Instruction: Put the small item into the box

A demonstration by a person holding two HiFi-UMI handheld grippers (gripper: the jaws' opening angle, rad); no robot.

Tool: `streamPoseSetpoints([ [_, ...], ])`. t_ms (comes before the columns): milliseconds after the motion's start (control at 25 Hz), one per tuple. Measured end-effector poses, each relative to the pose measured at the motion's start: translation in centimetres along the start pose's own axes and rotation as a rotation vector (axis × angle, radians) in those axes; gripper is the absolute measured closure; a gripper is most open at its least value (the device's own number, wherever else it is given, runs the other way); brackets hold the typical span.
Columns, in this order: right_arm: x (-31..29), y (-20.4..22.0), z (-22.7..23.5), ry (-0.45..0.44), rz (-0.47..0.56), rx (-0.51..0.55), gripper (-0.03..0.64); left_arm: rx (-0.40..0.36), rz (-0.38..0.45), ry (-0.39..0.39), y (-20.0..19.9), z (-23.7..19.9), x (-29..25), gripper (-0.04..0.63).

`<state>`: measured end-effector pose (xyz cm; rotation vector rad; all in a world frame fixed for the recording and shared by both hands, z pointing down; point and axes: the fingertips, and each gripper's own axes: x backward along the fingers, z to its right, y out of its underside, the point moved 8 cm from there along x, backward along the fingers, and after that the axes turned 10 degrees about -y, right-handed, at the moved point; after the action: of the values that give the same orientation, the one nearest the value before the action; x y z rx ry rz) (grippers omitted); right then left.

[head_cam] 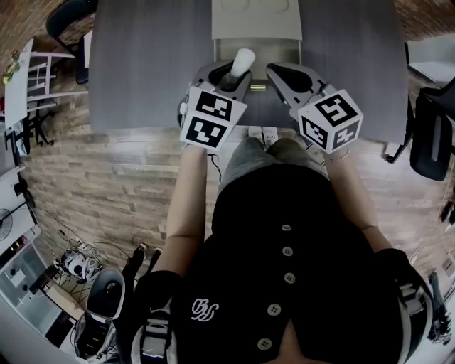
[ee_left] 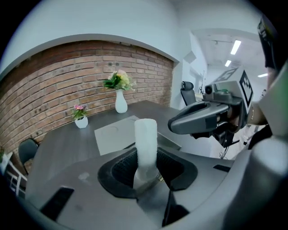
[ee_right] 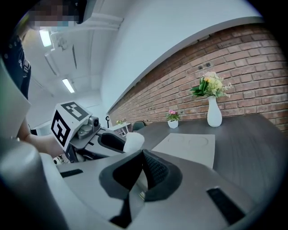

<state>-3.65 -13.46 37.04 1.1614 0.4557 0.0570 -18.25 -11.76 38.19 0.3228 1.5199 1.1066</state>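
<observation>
A white, frosted cylinder [head_cam: 242, 62] stands upright in my left gripper [head_cam: 237, 77], whose jaws are shut on its lower end. In the left gripper view the cylinder [ee_left: 146, 141] rises from between the black pads [ee_left: 123, 168]. It hangs over the near edge of the open grey box [head_cam: 277, 51], whose flat lid [head_cam: 257, 19] lies behind it. My right gripper [head_cam: 282, 75] is held beside the left one, to its right. Its pads [ee_right: 155, 170] meet with nothing between them. The right gripper view shows the cylinder [ee_right: 134, 141] and the left gripper [ee_right: 105, 140].
The box sits on a dark grey table [head_cam: 149, 64] against a brick wall. At the table's far side stand a white vase with flowers [ee_left: 120, 101] and a small flower pot [ee_left: 81, 120]. Office chairs [head_cam: 432, 138] flank the table.
</observation>
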Motion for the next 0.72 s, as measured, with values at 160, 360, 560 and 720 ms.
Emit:
streamPoseSetpoints([
  [160,0.1,0.7,1.1,0.039,-0.015,-0.014,0.604,-0.185,-0.077,0.060,-0.6,-0.3,-2.3,0.466],
  [360,1.1,1.9,2.9,0.084,-0.028,-0.060,0.603,-0.452,-0.224,0.135,-1.2,0.5,-6.4,0.466],
  [560,2.1,3.3,4.1,0.125,-0.021,-0.110,0.603,-0.712,-0.339,0.181,-0.4,2.2,-10.3,0.465],
  [720,2.7,3.9,4.7,0.153,-0.002,-0.146,0.603,-0.850,-0.399,0.203,0.8,2.6,-12.8,0.465],
])
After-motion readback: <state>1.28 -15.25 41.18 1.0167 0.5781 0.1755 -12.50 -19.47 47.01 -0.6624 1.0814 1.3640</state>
